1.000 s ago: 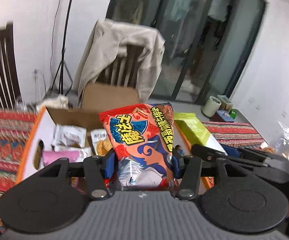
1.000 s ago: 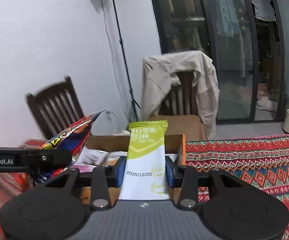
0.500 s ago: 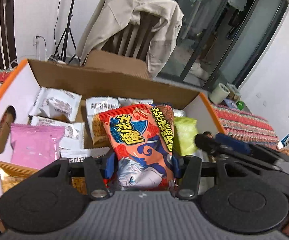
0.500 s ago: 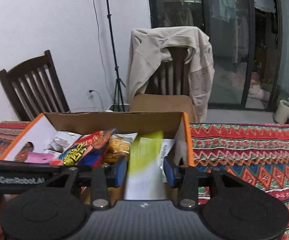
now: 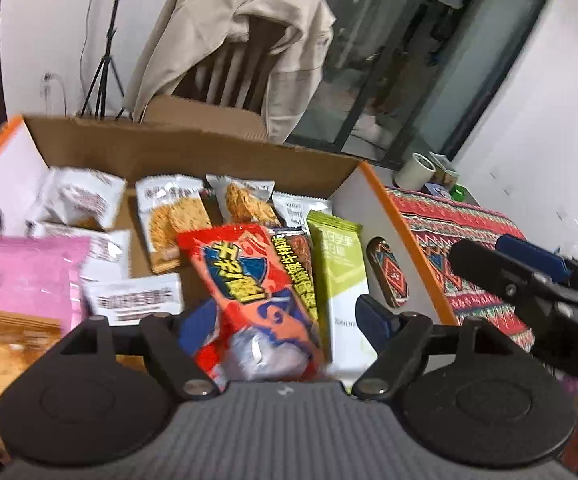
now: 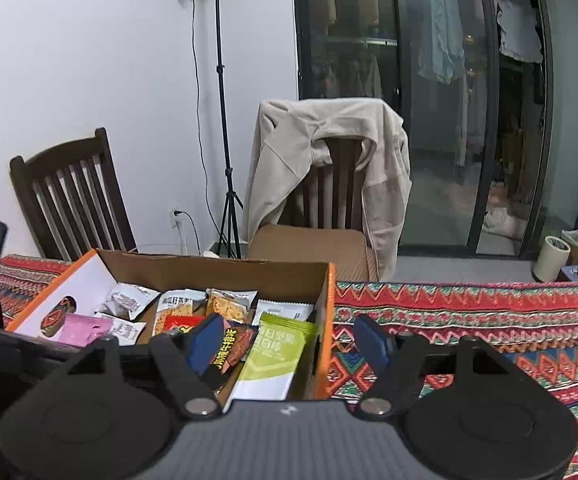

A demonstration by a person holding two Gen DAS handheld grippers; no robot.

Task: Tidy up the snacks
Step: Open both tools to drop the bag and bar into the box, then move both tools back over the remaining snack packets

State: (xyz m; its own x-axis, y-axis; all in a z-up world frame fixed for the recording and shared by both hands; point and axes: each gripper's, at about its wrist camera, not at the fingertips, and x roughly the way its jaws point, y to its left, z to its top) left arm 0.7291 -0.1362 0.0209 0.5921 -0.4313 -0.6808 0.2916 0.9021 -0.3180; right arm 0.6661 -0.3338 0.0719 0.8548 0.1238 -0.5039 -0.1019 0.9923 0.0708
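Right now the cardboard box (image 6: 325, 280) sits on the patterned tablecloth (image 6: 469, 320), its top open and full of snacks. Behind it a chair wears a beige jacket (image 6: 329, 152). Inside, the red chip bag (image 5: 257, 284) lies with its long side running from the near edge toward the far wall, tipped a little left. Just beside it on the right, the green snack bar (image 5: 341, 268) lies the same way, near the box's right wall. A pink packet (image 5: 37, 276) and white packets (image 5: 169, 220) fill the left and far side. The left gripper (image 5: 285, 320) is spread wide with the red bag between its fingers, not squeezed. The right gripper (image 6: 289, 342) is also spread wide, holding nothing, just above the green bar's near end.
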